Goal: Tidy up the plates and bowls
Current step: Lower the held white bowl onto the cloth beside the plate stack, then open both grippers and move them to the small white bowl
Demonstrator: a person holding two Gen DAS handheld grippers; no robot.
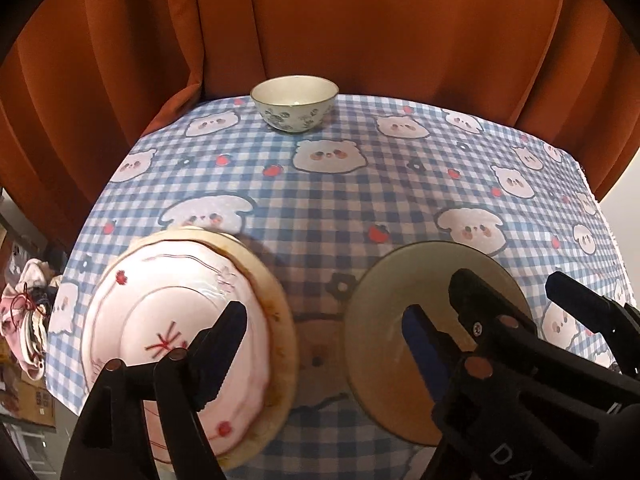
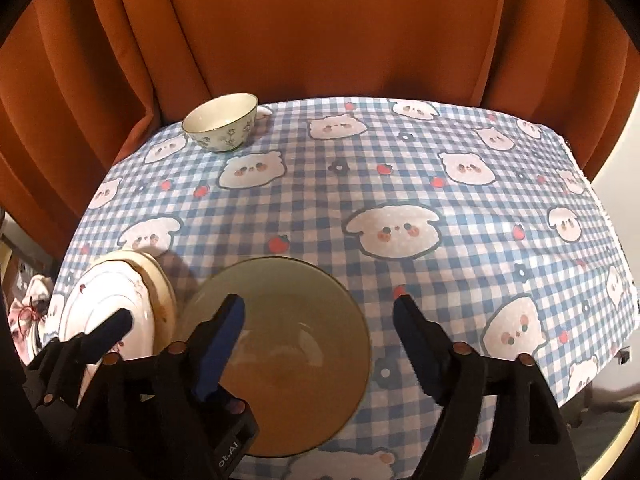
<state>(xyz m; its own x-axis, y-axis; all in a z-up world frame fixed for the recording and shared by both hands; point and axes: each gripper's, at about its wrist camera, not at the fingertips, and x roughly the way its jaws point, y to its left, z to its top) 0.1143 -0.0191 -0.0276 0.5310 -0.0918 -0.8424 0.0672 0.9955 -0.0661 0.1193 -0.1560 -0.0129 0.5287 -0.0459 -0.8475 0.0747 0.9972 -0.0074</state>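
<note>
A pink plate with red flowers (image 1: pixel 180 300) lies on a cream plate (image 1: pixel 282 320) at the near left of the table. To its right sits a dark translucent glass dish (image 2: pixel 288 344). My left gripper (image 1: pixel 324 314) is open; one finger hangs over the pink plate, the other over the glass dish's left part, and nothing is gripped. My right gripper (image 2: pixel 318 304) is open too, with its left finger over the dish's inside and its right finger past the dish's right rim. A small bowl with a floral pattern (image 2: pixel 221 126) stands upright at the far edge.
A blue checked tablecloth with bear faces (image 2: pixel 400 184) covers the table. An orange curtain (image 2: pixel 320 32) hangs close behind the far edge. Cloth and boxes clutter the floor at the left (image 1: pixel 24 312). The table drops off at the right (image 2: pixel 600 200).
</note>
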